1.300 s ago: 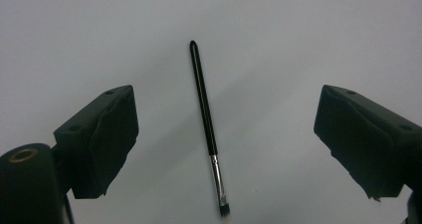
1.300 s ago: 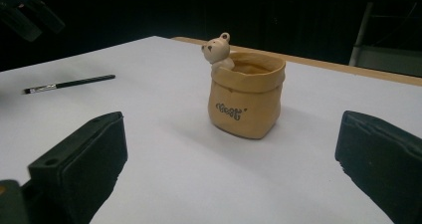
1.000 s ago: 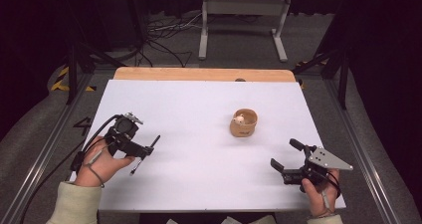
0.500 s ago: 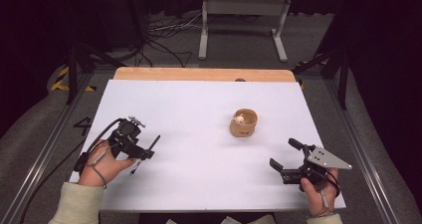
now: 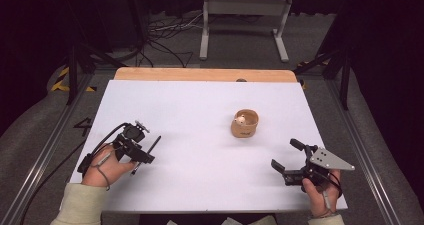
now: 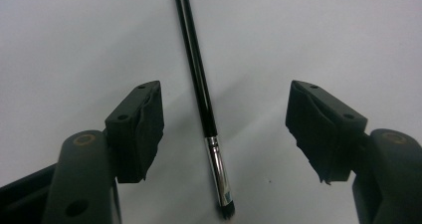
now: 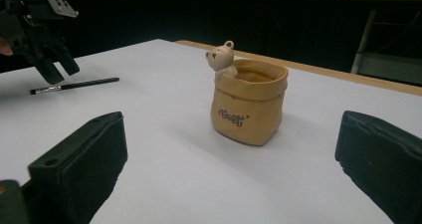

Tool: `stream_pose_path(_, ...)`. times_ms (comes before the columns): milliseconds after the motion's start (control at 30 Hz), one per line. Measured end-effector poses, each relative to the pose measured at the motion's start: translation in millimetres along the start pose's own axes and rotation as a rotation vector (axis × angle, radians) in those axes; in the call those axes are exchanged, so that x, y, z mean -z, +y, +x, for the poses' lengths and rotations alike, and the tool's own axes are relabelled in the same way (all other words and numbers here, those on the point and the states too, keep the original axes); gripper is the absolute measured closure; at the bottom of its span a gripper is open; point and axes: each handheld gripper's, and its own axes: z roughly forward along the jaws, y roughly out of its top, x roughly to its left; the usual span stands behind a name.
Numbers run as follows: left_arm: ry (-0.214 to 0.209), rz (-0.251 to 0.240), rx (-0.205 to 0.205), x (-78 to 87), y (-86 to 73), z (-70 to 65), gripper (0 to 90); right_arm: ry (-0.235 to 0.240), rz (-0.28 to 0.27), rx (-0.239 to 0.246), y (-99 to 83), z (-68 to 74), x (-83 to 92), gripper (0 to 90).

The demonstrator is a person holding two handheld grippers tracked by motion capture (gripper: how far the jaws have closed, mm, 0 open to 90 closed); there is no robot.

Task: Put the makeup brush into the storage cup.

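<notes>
A thin black brush (image 6: pixel 199 84) with a silver ferrule lies flat on the white table (image 5: pixel 200 110). My left gripper (image 6: pixel 225 92) points down over it, one jaw on each side. The jaws have just been closing, but both pads stand clear of the handle. In the high view the left gripper (image 5: pixel 141 155) is at the front left, the brush (image 5: pixel 155 143) sticking out to its upper right. A tan sack-shaped pot (image 5: pixel 245 124) with a small bear on its rim stands right of centre. My right gripper (image 5: pixel 285 154) is open at the front right, facing the pot (image 7: pixel 249 104).
A wooden strip (image 5: pixel 200 74) runs along the table's far edge. Beyond it stand a grey metal frame (image 5: pixel 240 7) and loose cables on the dark floor. In the right gripper view the left gripper (image 7: pixel 60 70) hangs over the brush (image 7: pixel 74 85) at far left.
My left gripper has sunk toward the table over the brush and its jaws have narrowed. The right gripper and the pot have kept still.
</notes>
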Motion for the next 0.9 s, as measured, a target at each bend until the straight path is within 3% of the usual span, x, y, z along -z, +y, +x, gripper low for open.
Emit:
stream_pose_path(167, 0.023, 0.014, -0.004, -3.4, -0.4, 1.1, 40.6, 0.005, 0.004, 0.0, 0.3, 0.2, 0.1, 0.2)
stream_pose_path(400, 0.021, 0.039, -0.002, -7.9, 0.5, 0.2, 53.5, 0.013, 0.007, 0.001, 0.2, 0.1, 0.3, 0.2)
stream_pose_path(833, 0.083, 0.058, -0.022, -10.5, 0.6, -4.3, 69.8, 0.029, 0.011, -0.001, -0.2, 0.7, -0.5, 0.2)
stream_pose_path(900, 0.09, 0.064, -0.023, -10.4, 0.6, -4.7, 76.3, 0.03, 0.013, 0.002, -0.4, 0.7, -0.8, 0.2)
